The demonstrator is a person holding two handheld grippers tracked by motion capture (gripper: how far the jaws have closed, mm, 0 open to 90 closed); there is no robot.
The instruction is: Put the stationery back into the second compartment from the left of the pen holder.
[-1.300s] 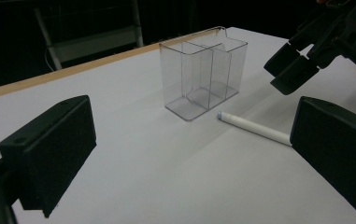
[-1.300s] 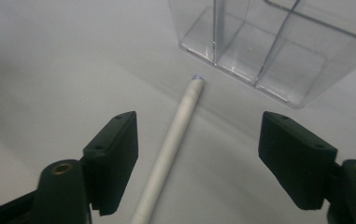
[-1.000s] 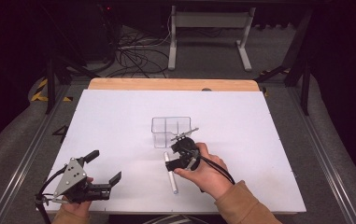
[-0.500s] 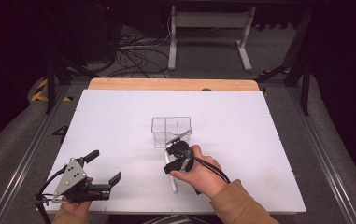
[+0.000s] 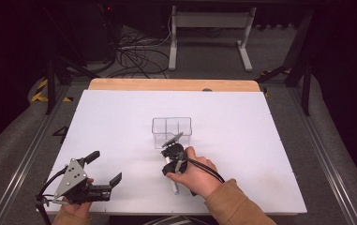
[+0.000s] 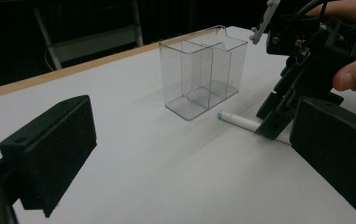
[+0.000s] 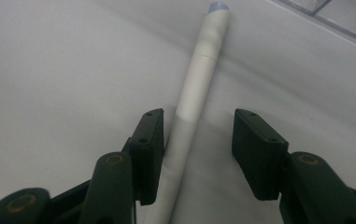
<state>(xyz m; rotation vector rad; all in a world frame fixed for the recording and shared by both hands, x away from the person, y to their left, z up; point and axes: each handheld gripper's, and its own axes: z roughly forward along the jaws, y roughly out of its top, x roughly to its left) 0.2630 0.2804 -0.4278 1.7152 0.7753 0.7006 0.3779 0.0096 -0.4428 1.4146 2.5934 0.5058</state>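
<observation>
right gripper [image 7: 196, 154]: tipped down over white marker [image 7: 192, 100], jaws just closing, not yet clamped
clear divided box [image 5: 171, 131]: just beyond
left gripper [image 5: 107, 169]: well apart, open, empty

From above, the hand [image 5: 196, 176] holding the right tongs [image 5: 171, 165] covers the middle of the white marker [image 5: 174, 188], so just its near end pokes out below the palm, and whether the pads touch it can't be told from there. In the right gripper view the marker's [image 7: 192, 107] lower end runs off the bottom edge, and the clear divided box [image 7: 327, 16] is clipped to a corner at the top right. In the left gripper view the left tongs [image 6: 189, 154] are cut by the frame's edges, and one black pad [image 6: 334, 154] hides the marker's [image 6: 239, 121] far end.
</observation>
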